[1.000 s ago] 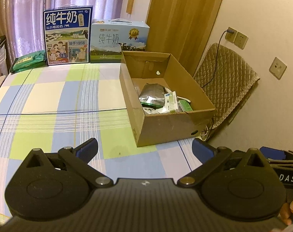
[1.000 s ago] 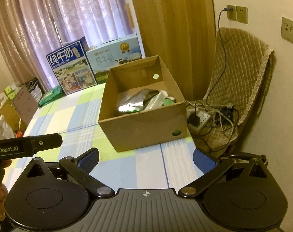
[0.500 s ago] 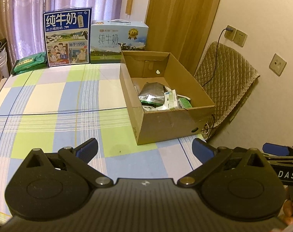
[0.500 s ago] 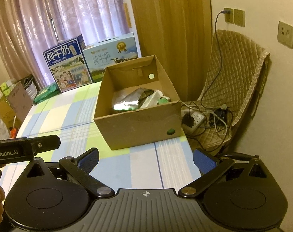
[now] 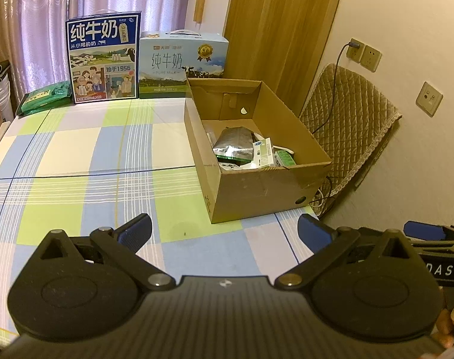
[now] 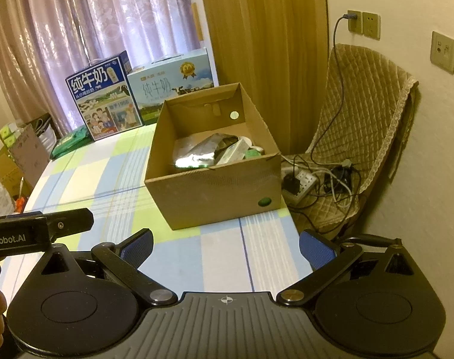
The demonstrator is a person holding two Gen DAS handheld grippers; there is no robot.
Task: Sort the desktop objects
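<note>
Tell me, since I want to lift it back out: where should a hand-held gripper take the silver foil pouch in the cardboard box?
Probably from above, pinching the silver foil pouch by its crumpled near edge; it lies tilted atop the pile, and the cardboard box walls block side approaches.

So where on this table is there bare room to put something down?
The checked tablecloth is bare from the cardboard box leftward, and from the two milk cartons at the back to the open left tool. A narrower bare strip lies before the box. Crowded: the box's inside, piled with packets, and the back edge.
</note>
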